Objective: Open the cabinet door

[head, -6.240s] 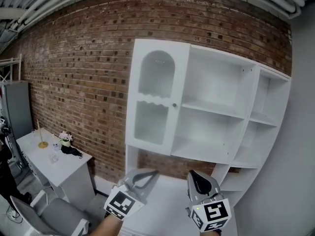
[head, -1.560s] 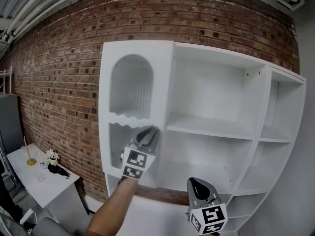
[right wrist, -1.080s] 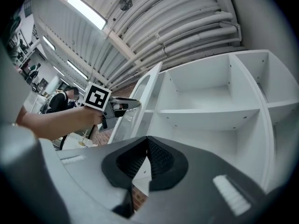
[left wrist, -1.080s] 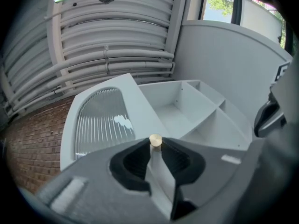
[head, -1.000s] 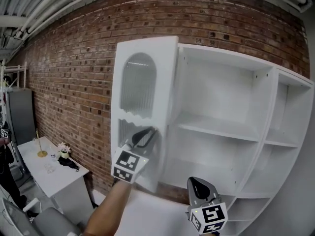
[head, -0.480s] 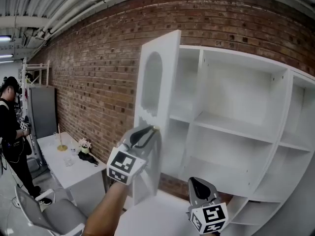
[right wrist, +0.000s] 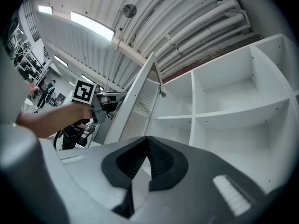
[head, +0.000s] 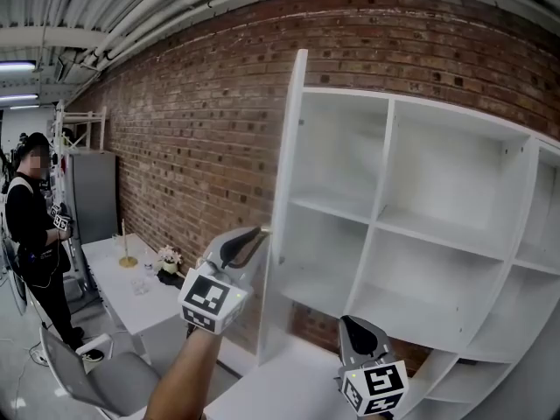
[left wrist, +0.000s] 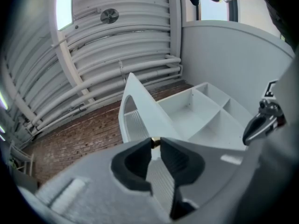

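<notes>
While tight on the cabinet door knob, left hand-held gripper; right hand-held gripper closed.

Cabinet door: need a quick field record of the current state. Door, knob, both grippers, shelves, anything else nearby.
door: open, standing out from the cabinet front, nearly edge-on in the head view
knob: small, brass-coloured, pinched between the left jaws
left gripper: shut on the knob, arm raised
right gripper: jaws together, nothing between them, held low, apart from the door
cabinet: white, shelves in view bare
background: brick wall behind the cabinet
bystander: person standing far left, away from the cabinet
</notes>
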`<state>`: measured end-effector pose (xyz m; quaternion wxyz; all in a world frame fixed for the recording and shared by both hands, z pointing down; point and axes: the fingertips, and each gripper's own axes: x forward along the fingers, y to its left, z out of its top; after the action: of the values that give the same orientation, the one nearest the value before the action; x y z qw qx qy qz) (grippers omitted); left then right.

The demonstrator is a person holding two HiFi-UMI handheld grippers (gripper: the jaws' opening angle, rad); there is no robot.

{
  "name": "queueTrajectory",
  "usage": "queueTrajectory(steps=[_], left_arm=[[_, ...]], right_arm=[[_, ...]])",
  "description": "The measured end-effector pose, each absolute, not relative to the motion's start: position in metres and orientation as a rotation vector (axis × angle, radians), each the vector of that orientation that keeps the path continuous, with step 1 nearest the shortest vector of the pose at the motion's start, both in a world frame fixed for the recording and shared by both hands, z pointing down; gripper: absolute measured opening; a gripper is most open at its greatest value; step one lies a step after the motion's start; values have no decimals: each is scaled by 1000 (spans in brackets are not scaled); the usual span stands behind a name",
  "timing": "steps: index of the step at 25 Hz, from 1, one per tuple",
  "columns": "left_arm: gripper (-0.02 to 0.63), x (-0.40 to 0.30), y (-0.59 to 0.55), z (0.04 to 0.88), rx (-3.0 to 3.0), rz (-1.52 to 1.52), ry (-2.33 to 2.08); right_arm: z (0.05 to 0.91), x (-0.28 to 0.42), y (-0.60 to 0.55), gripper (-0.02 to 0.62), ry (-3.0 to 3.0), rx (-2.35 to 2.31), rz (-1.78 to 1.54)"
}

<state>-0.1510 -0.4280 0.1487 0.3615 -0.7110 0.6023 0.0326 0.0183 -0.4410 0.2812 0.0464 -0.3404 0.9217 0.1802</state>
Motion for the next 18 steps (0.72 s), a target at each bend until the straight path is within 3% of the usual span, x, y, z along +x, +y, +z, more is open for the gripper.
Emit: queueTrajectory(steps=[10, 14, 18], left_arm=[[49, -231, -405, 151, -1824, 65, 1629], [2, -259, -394, 153, -1798, 69, 1677], [0, -276, -381, 156, -1803, 68, 1682]], right_arm=[[285, -47, -403, 5, 2853, -993, 563], [284, -61, -391, 5, 2854, -993, 561], [282, -78, -381, 5, 2858, -979, 562]])
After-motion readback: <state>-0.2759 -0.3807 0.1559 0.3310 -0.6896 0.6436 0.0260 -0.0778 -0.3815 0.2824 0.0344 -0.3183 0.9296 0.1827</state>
